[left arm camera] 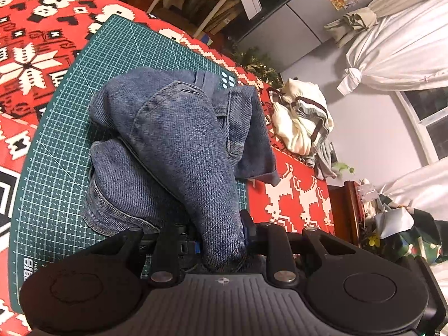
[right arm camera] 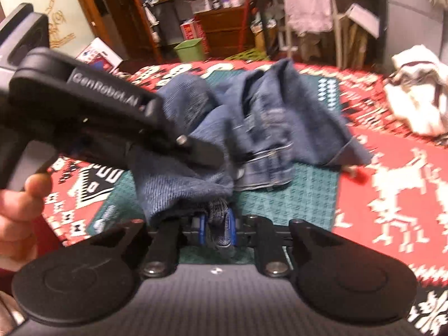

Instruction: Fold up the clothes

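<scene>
Denim fills the near field of both wrist views. Left gripper (left arm camera: 221, 245): fingers closed on a bunched stretch of the jeans (left arm camera: 173, 145), cloth rising from the grip toward 11 o'clock. Right gripper (right arm camera: 219, 231): blue-padded fingers likewise clamped on a thin fold of the same denim. In the right view the left tool crosses the frame at 10 o'clock, held by a hand (right arm camera: 19, 210) at 8 o'clock; that view is blurred, so seam detail is unreadable.

Beyond the grips, the jeans sit heaped on the green cutting mat (left arm camera: 56, 145), part lifted, part resting. Waistband and a pocket edge show toward 1 o'clock; a cuff hangs over the mat edge onto the red patterned tablecloth (left arm camera: 294, 196) at 3 o'clock.

Judgement: the jeans are not lying as a flat, squared fold. Whether this is a fold being carried over or the garment being spread out first, I cannot tell. Flattening and squaring remain.

Further out at 2 o'clock, a cream sweater (left arm camera: 302, 117) lies crumpled on the cloth, not folded.
</scene>
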`<control>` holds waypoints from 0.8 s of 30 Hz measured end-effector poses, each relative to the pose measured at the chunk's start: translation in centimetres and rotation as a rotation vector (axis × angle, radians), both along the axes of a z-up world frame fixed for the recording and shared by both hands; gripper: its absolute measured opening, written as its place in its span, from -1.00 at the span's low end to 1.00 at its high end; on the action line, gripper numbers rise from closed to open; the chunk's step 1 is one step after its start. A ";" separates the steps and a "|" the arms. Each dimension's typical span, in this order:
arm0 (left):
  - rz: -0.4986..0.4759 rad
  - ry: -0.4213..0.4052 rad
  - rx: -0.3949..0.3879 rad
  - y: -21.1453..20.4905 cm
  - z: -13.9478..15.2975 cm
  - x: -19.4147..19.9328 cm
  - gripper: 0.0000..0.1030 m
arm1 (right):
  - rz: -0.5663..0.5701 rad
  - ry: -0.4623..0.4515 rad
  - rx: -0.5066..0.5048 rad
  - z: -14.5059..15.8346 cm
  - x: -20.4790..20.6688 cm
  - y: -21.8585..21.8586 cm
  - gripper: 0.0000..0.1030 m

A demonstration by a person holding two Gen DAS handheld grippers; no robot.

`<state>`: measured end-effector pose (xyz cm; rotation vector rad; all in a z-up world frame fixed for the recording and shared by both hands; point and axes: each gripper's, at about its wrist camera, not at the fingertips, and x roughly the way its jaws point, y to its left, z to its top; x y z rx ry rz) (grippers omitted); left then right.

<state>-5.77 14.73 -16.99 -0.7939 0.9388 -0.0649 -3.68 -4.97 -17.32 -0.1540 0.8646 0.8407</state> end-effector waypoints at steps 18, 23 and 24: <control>-0.053 -0.025 0.037 0.0 3.1 -1.0 -0.22 | -0.172 -0.111 -0.129 0.7 0.5 -5.3 -0.82; 0.021 -0.021 0.057 2.7 3.0 -0.5 -0.19 | -0.231 -0.124 -0.142 1.2 1.2 -7.8 -0.82; 0.035 -0.018 0.063 3.2 3.0 -0.2 -0.18 | -0.244 -0.129 -0.147 1.2 1.3 -8.3 -0.82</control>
